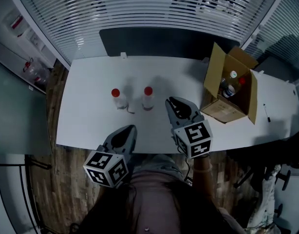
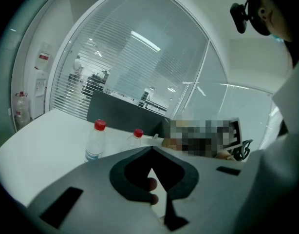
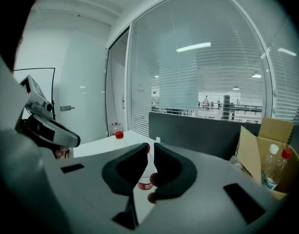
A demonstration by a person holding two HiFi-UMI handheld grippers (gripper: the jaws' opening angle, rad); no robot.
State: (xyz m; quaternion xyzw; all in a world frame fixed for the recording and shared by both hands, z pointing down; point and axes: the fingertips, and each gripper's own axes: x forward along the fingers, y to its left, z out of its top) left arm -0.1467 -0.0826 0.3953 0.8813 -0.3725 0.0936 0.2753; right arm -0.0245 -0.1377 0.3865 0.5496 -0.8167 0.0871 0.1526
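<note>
Left claw: my left gripper (image 1: 131,128) hung over the near edge of the white table (image 1: 91,126), jaws together on nothing.
Right claw: my right gripper (image 1: 170,101) was empty, its jaws a narrow slit apart. It pointed at a clear plastic bottle with a red cap (image 1: 147,98), near but not touching.
Second bottle: a matching red-capped clear bottle (image 1: 118,99) stood upright beside it.
Progress: I judged both untouched; spare bottles (image 1: 231,85) sat in the open brown cardboard box (image 1: 222,111).
Writing: the label bands were too small to read.
</note>
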